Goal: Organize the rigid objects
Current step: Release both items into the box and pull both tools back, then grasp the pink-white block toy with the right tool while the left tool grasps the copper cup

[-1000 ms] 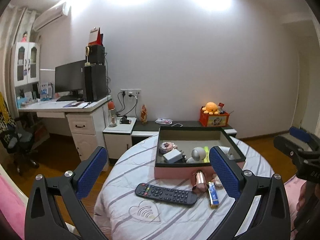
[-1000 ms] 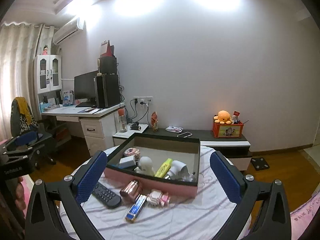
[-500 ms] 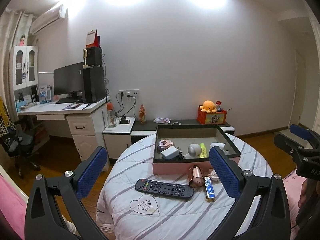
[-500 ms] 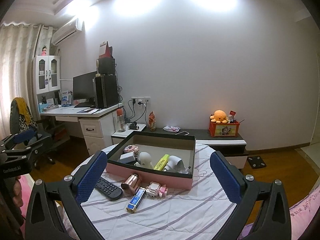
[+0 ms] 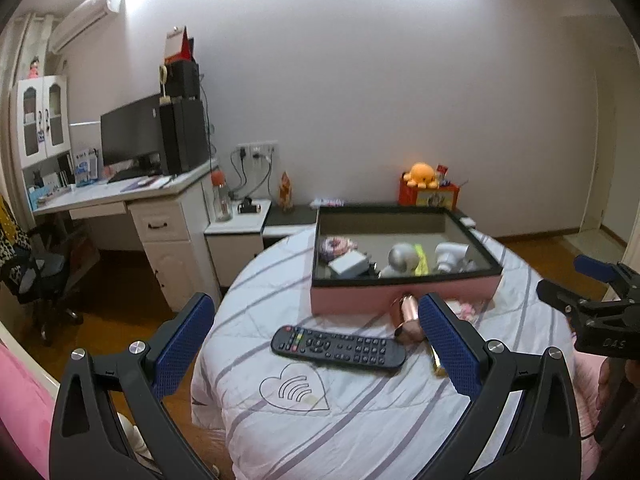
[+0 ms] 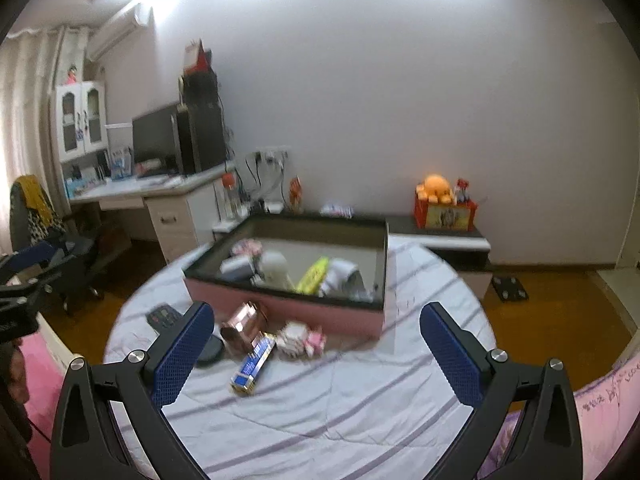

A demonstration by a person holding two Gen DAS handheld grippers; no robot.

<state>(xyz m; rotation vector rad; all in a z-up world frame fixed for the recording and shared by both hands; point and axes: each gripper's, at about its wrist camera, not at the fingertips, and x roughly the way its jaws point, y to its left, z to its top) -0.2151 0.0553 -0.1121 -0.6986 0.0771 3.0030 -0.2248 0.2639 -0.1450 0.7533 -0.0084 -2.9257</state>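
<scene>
A pink box (image 5: 404, 298) with a dark rim sits on the round striped table (image 5: 320, 408) and holds several small items. In front of it lie a black remote (image 5: 338, 346), a copper cup (image 5: 408, 318) on its side, a blue-and-gold bar (image 6: 253, 364) and a small pink-white toy (image 6: 300, 340). My left gripper (image 5: 316, 344) is open above the remote, holding nothing. My right gripper (image 6: 316, 350) is open too, hovering over the loose items near the box (image 6: 288, 304). The right gripper (image 5: 592, 312) also shows at the left wrist view's right edge.
A white desk (image 5: 120, 196) with a monitor stands at the left, an office chair (image 5: 36, 276) beside it. A low cabinet (image 6: 440, 236) with an orange plush box runs along the wall behind the table. Wooden floor surrounds the table.
Both grippers have drawn closer to the table and lower, so the box and loose items look larger. Both stay open and empty.
</scene>
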